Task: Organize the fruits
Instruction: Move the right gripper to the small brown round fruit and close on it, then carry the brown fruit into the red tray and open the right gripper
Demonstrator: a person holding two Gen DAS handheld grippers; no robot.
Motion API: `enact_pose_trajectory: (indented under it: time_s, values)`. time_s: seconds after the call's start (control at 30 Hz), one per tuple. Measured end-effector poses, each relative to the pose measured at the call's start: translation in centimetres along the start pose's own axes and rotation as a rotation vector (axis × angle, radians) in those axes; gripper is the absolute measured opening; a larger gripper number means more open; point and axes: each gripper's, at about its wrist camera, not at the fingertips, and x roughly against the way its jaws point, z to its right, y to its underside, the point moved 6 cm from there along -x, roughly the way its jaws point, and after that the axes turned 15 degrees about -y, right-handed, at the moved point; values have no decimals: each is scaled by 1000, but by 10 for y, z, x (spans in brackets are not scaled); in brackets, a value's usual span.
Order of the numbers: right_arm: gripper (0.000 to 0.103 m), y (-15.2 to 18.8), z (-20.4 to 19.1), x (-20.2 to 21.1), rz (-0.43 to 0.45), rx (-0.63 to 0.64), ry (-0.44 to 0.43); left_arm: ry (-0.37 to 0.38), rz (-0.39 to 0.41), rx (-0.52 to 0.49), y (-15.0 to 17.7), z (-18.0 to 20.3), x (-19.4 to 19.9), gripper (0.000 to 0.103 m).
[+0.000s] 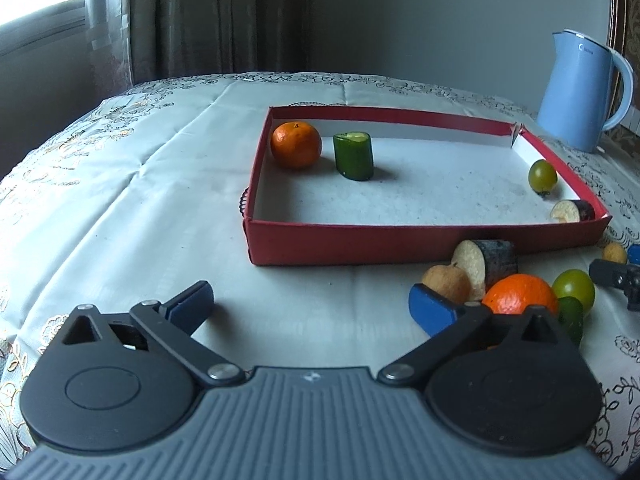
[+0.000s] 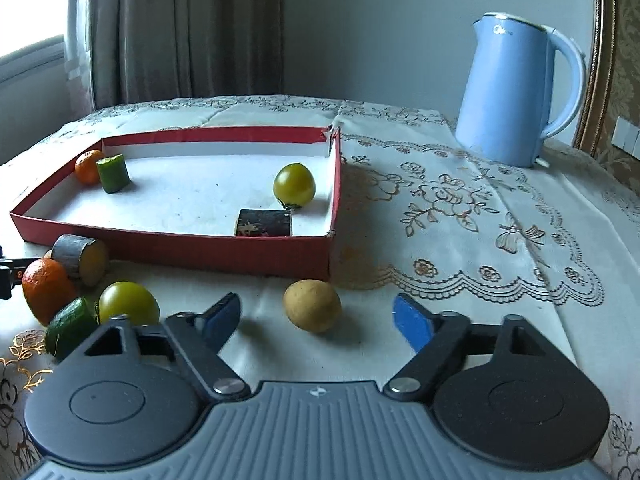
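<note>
A red box (image 1: pixel 400 236) with a white floor holds an orange (image 1: pixel 296 144), a cucumber piece (image 1: pixel 354 156), a green tomato (image 1: pixel 543 176) and an eggplant piece (image 1: pixel 572 211). In front of its right corner lie another eggplant piece (image 1: pixel 486 264), an orange (image 1: pixel 520 294), a green tomato (image 1: pixel 574 286), a cucumber piece (image 1: pixel 570 318) and a small brown fruit (image 1: pixel 446 282). My left gripper (image 1: pixel 312 296) stands open over bare cloth, left of that pile. My right gripper (image 2: pixel 316 312) is open, with a second brown fruit (image 2: pixel 313 305) between its blue fingertips, untouched.
A light blue kettle (image 2: pixel 512 92) stands at the back right on the embroidered tablecloth (image 2: pixel 460 220). Curtains and a window are behind the table. The loose pile (image 2: pixel 80 292) lies just left of my right gripper.
</note>
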Motion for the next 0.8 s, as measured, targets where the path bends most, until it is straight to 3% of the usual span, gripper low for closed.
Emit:
enact_pose_trajectory:
  time_s: [0.17, 0.27, 0.43, 0.8]
  values:
    - [62, -2, 1, -4, -2, -9, -23, -2, 0, -4, 0, 0, 0, 103]
    - [44, -3, -2, -5, 6, -3, -43, -8, 0, -10, 0, 0, -1, 103]
    - [31, -3, -1, -4, 19, -11, -48, -11, -1, -15, 0, 1, -1, 103]
    - [29, -4, -4, 10, 43, -10, -47, -5, 0, -18, 1, 1, -1, 103]
